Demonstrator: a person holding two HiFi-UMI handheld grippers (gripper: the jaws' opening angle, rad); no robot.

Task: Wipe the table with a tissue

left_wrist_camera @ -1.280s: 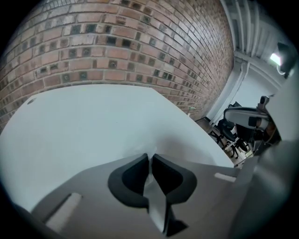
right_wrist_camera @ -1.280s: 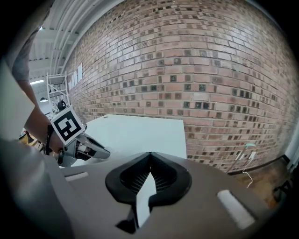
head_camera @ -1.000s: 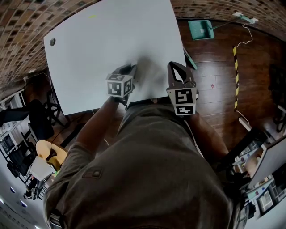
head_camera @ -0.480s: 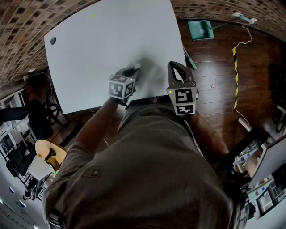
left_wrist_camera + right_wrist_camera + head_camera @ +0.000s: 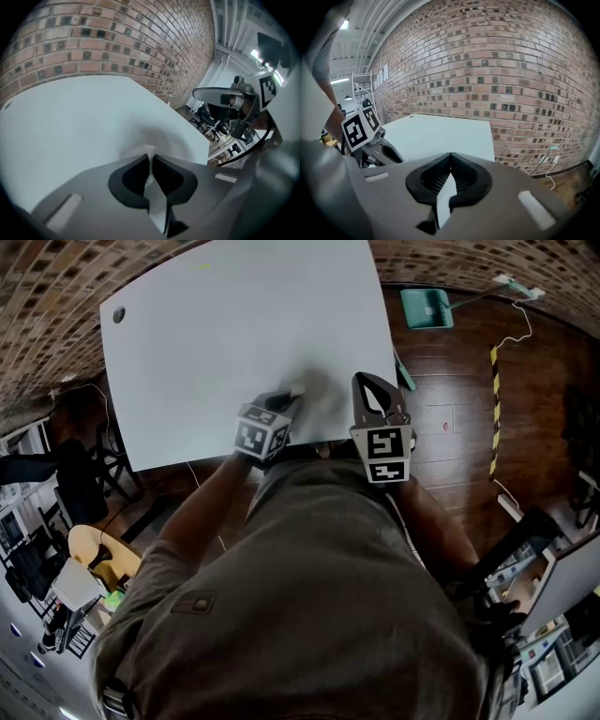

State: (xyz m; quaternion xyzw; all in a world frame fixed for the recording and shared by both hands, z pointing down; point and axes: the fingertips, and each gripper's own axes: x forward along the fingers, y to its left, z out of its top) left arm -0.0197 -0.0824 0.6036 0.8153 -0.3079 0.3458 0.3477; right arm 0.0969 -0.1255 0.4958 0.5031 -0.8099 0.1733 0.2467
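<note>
Left gripper [image 5: 289, 397] has slid a little right since a second ago, toward the right gripper [image 5: 371, 381], which has held its place. Your left jaws are pinched on the tissue [image 5: 146, 151]. A white tuft of it pokes out past the tips and presses on the table [image 5: 225, 324].

The contact spot sits close to the near edge, right of the middle. White top stretches from there far and left, out to the edge by the brick wall [image 5: 117, 42]. A dark round hole [image 5: 118, 314] marks the far left corner.

Your right gripper's jaws are closed together with nothing between them. It hangs by the near right corner, just beside the right edge, apart from the left gripper.

Beyond that edge lies wood floor [image 5: 450, 381], with a green dustpan [image 5: 427, 307] far right.
</note>
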